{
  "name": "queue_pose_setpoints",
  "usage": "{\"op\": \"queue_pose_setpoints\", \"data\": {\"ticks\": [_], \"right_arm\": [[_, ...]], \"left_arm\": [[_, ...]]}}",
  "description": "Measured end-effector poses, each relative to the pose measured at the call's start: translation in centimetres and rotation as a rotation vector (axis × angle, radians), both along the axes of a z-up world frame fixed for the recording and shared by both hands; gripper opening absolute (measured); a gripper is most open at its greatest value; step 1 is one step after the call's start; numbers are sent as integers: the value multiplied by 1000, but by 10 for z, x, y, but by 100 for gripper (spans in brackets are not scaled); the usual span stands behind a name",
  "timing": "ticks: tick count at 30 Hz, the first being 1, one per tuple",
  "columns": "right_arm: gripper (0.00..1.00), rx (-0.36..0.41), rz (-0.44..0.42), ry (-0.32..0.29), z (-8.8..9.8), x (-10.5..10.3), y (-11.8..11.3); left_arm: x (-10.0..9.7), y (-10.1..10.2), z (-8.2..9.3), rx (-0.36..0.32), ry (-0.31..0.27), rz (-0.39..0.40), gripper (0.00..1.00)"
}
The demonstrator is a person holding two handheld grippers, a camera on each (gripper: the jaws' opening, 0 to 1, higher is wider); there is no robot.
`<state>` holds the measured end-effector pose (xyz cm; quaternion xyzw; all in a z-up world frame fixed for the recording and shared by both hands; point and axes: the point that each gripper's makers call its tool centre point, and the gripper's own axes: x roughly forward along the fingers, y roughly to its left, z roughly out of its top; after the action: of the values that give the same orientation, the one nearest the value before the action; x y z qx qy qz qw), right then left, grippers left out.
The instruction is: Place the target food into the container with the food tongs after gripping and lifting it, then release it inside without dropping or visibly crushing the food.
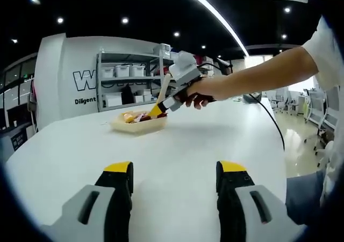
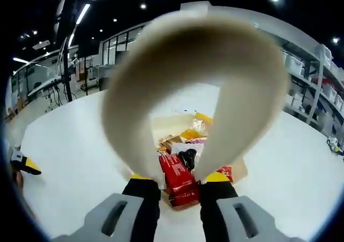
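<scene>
Evidently the left gripper [image 1: 174, 180], jaws wide and empty, idles over the white table [image 1: 80, 150]; the right gripper [image 2: 171, 187] clamps cream tongs [image 2: 134, 123] above the snack tray [image 2: 161, 125], reaching: next, pinch one red packet [image 2: 174, 178] gently.

One tray [image 1: 141, 125], one pair of tongs [image 2: 199, 80], two grippers [image 1: 173, 183] [image 2: 180, 191].

White table [image 1: 177, 145] seen below black ceiling [image 1: 107, 5] with spotlights; grey shelving [image 1: 129, 80] stocked with bins at 12 o'clock; white wall [image 1: 70, 75] lettered at 10.
</scene>
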<state>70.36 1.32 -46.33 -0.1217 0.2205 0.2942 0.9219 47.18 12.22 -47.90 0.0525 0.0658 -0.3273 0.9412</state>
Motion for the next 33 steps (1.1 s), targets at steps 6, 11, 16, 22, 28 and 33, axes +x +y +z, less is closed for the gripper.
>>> {"op": "queue_pose_setpoints", "data": {"ticks": [6,11,16,22,28,33], "right_arm": [[22,19,-2,15,-8,-3,5],[22,40,-8,28,-9,-2,5],[22,42,-5,23,-9,0,7],[22,26,-1,18,-9,3,8],[22,35,-1,20,-10,9,7],[22,46,-5,22,-10,5,7]], "left_arm": [[0,0,0,1,-3,2,61],[-1,-1,0,1,-1,0,61],[-1,-1,0,3,-2,0,61],[1,1,-1,4,-4,1,61],[1,0,-1,8,-1,0,61],[0,0,-1,6,1,2,61]]}}
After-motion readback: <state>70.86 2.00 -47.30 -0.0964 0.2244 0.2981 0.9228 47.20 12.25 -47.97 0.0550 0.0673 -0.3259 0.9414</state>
